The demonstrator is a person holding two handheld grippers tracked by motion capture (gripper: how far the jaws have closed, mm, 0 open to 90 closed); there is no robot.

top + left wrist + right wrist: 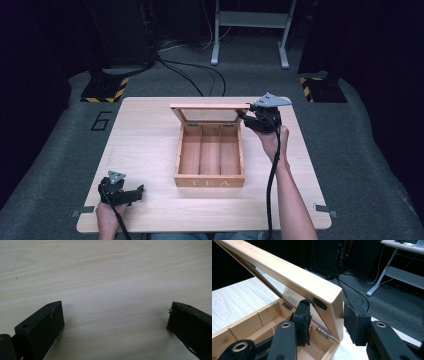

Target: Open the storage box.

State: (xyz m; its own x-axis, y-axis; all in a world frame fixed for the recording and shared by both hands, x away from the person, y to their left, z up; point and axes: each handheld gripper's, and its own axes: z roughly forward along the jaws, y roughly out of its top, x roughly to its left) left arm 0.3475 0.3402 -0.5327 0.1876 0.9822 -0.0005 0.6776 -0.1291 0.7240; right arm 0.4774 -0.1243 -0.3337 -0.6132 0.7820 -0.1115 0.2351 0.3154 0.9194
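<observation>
Nearest, the left tongs (131, 195) rest on the bench (150, 150) at its near-left corner, held by the left hand (107, 215). Their jaws are spread wide with nothing between them; the left gripper view confirms bare wood grain in the gap.

Further in, at the bench centre, stands the wooden tea box (210, 155), lettered TEA on its front wall. Its three compartments appear empty. The lid (210, 112), a wooden frame with a clear pane, is hinged at the far wall and stands raised.

Beyond that, the right tongs (246, 116) meet the right edge of the lid. In the right gripper view, the right tongs (325, 320) straddle the lid frame (294, 280), one jaw inside the box side and one outside. A narrow gap shows at the outer jaw, so the hold looks loose or only partly closed.

Risks, as judged from this position:
- If the jaws do not bear firmly on the frame, the lid may slip free and fall shut, jarring the hinges or the pane.
- Pushing the lid further back could strain the hinges (322, 332) or tip the box, since the left tongs are well apart from it and do not steady it.

The high view gives the layout and both hands; the right gripper view alone reveals the jaw gap, hinges and lid stop.
</observation>
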